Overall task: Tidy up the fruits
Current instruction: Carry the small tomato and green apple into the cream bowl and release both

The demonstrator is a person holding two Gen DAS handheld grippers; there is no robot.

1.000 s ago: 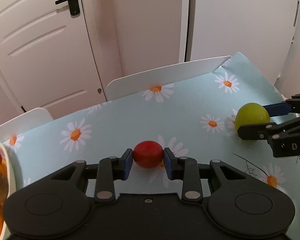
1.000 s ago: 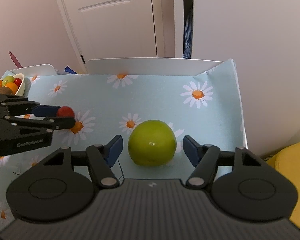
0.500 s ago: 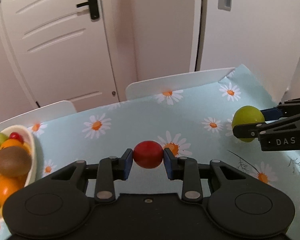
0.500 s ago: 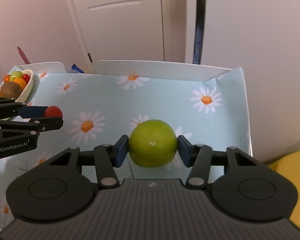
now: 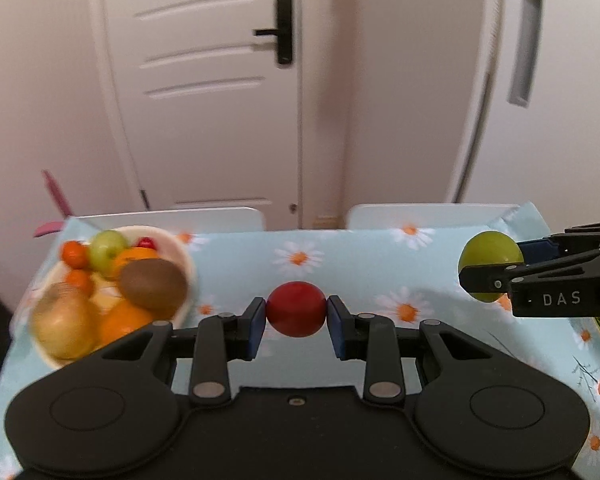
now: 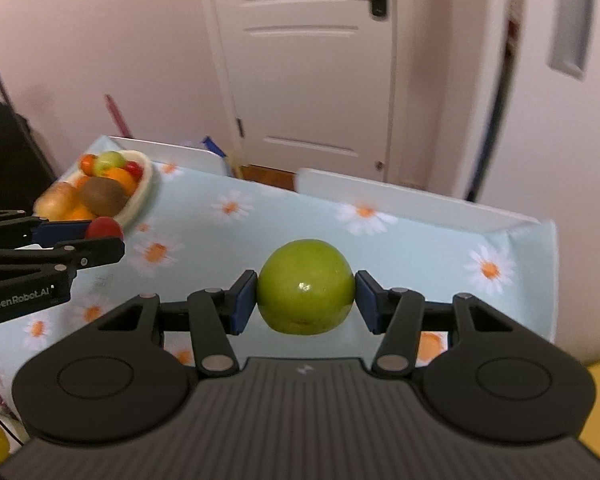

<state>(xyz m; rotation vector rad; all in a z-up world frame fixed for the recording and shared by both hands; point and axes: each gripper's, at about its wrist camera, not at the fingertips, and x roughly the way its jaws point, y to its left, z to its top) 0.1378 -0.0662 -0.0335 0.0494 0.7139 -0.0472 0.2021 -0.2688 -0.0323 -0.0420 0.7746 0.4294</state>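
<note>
You are holding the red fruit (image 5: 296, 309) in the left hand-held gripper (image 5: 296, 316) and the green apple (image 6: 306, 286) clamped in the right hand-held gripper (image 6: 306, 300); carry both gently over the bowl (image 5: 182, 256).

We note the worktop (image 5: 364, 256) under a pale blue daisy-print cloth (image 6: 260, 232). A cream bowl (image 5: 182, 258) heaped with mixed fruit (image 5: 152, 282) rests on it at 10 o'clock, near the far left corner.

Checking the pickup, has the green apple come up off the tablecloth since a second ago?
Yes. The green apple now hangs above the tablecloth, raised in the right claw.
</note>
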